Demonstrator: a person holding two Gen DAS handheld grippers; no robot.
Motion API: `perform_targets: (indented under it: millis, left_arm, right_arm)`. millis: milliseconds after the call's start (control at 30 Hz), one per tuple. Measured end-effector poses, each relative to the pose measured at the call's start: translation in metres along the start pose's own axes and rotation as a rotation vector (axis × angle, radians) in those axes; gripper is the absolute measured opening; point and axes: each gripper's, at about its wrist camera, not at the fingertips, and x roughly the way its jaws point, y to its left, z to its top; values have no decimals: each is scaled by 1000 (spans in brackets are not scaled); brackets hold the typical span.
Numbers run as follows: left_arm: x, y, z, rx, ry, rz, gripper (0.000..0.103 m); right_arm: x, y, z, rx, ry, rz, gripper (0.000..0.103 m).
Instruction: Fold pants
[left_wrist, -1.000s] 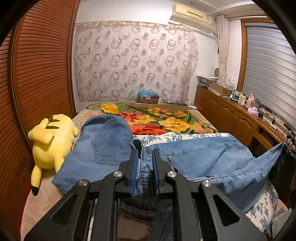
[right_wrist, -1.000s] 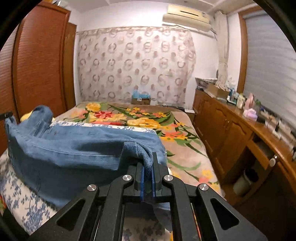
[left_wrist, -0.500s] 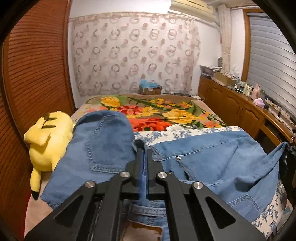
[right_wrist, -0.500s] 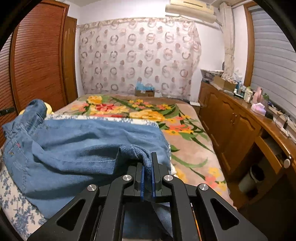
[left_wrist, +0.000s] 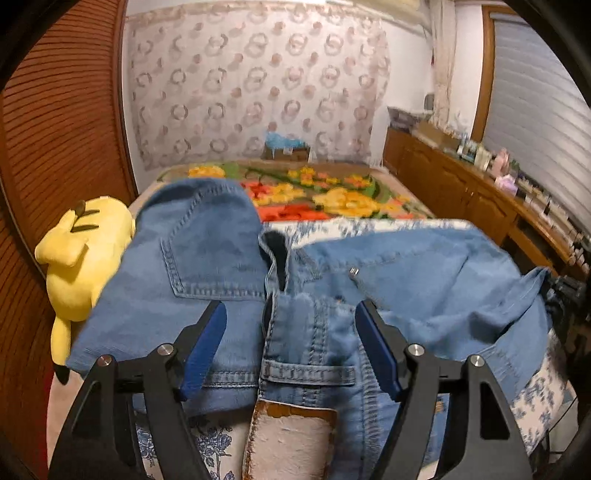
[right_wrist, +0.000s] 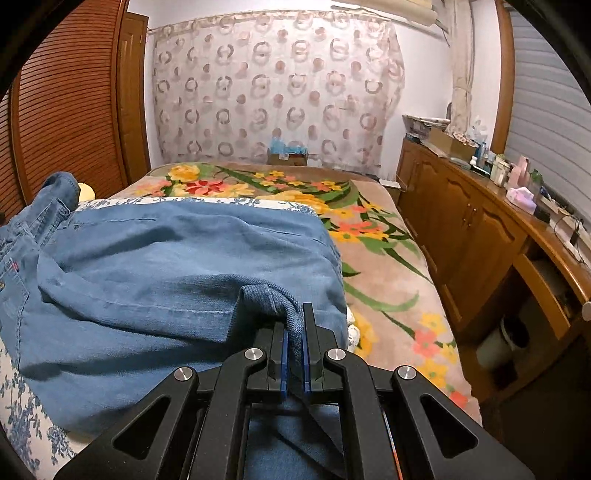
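Blue denim pants (left_wrist: 221, 258) lie across a blue-flowered sheet (left_wrist: 539, 398) on the bed. In the left wrist view the waistband, with its leather patch (left_wrist: 291, 439), sits between the jaws of my left gripper (left_wrist: 291, 314), which is open and holds nothing. In the right wrist view the pants (right_wrist: 166, 258) spread over the bed, and my right gripper (right_wrist: 293, 325) is shut on a bunched fold of the leg cloth (right_wrist: 273, 299), held just above the bed.
A yellow plush toy (left_wrist: 81, 258) lies left of the pants by the wooden wardrobe doors (left_wrist: 55, 129). A floral blanket (right_wrist: 369, 240) covers the far and right bed. Wooden cabinets (right_wrist: 461, 221) with clutter line the right wall.
My left gripper has opened and let go of the waistband, which now lies on the bed. My right gripper stays shut on the leg cloth and has lowered toward the bed.
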Motion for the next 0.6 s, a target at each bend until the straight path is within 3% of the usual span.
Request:
perform_targets:
  millis: [133, 200, 333, 467, 600]
  left_arm:
    - [15, -2, -8, 0, 48, -26, 56]
    - [18, -5, -11, 10, 63, -37, 43]
    - [20, -9, -17, 40, 77, -21, 31]
    - [7, -19, -15, 95, 33, -7, 16]
    - [-16, -20, -1, 87, -52, -8, 15]
  right_arm:
    - [2, 1, -1, 2, 8, -1, 5]
    - [1, 2, -2, 1, 11, -2, 5]
    - [1, -1, -2, 15, 8, 5, 5]
    - [-2, -7, 1, 30, -10, 14, 5]
    - [-13, -10, 9, 24, -52, 14, 5]
